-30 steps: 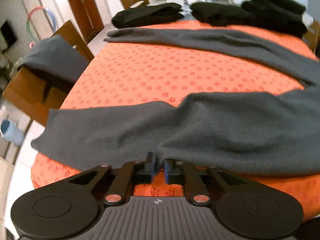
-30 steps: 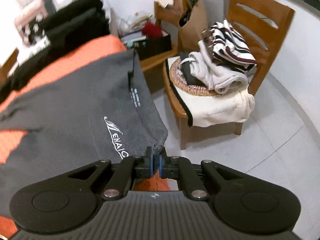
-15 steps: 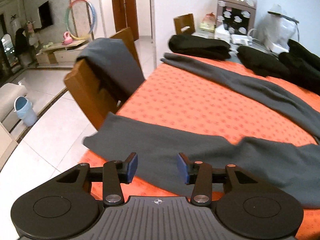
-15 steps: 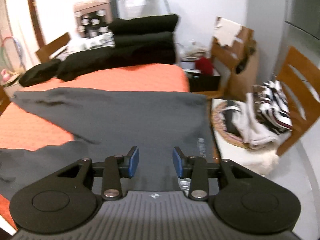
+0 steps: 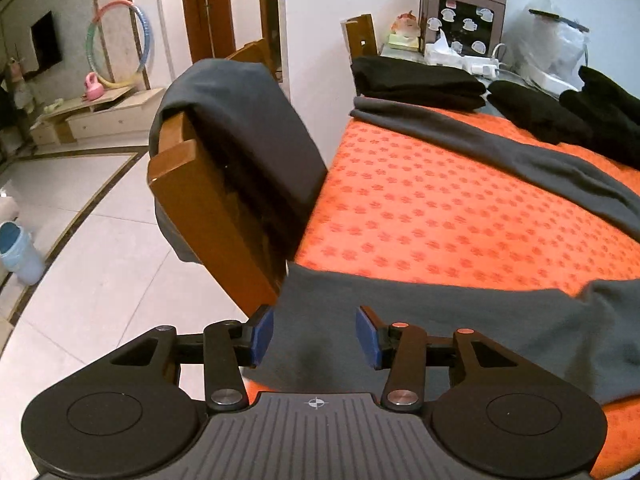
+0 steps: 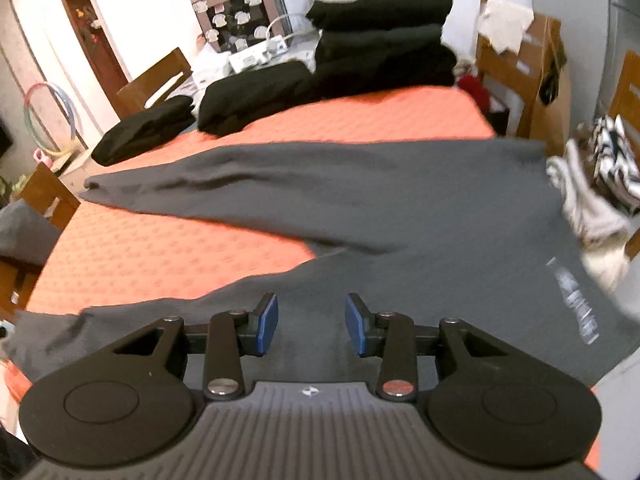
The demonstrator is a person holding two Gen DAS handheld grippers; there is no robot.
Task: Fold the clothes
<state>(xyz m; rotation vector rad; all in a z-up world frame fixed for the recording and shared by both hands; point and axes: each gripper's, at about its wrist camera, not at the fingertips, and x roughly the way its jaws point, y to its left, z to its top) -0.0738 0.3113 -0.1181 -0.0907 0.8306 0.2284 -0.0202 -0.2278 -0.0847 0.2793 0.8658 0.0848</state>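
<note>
Dark grey trousers lie spread on the orange-covered table (image 5: 420, 216). In the left wrist view the near leg (image 5: 440, 312) runs along the front edge and the far leg (image 5: 500, 148) stretches diagonally behind it. My left gripper (image 5: 314, 334) hangs open over the near leg's cuff end, with nothing between its blue pads (image 5: 260, 334). In the right wrist view the trousers (image 6: 400, 208) fan out from the waist, which carries white lettering (image 6: 580, 308). My right gripper (image 6: 312, 322) stands open above the grey cloth near the crotch, holding nothing.
A wooden chair (image 5: 200, 208) draped with a grey garment (image 5: 240, 120) stands against the table's left edge. Folded black clothes (image 5: 420, 84) (image 6: 380, 40) are piled along the far side. Another chair with white and striped laundry (image 6: 600, 172) stands at the right. A blue bin (image 5: 16, 252) sits on the tiled floor.
Both grippers were shut on the trousers' near edge a second ago; both have let go and opened. The left has swung toward the cuff and chair, the right leftward away from the waist corner.
</note>
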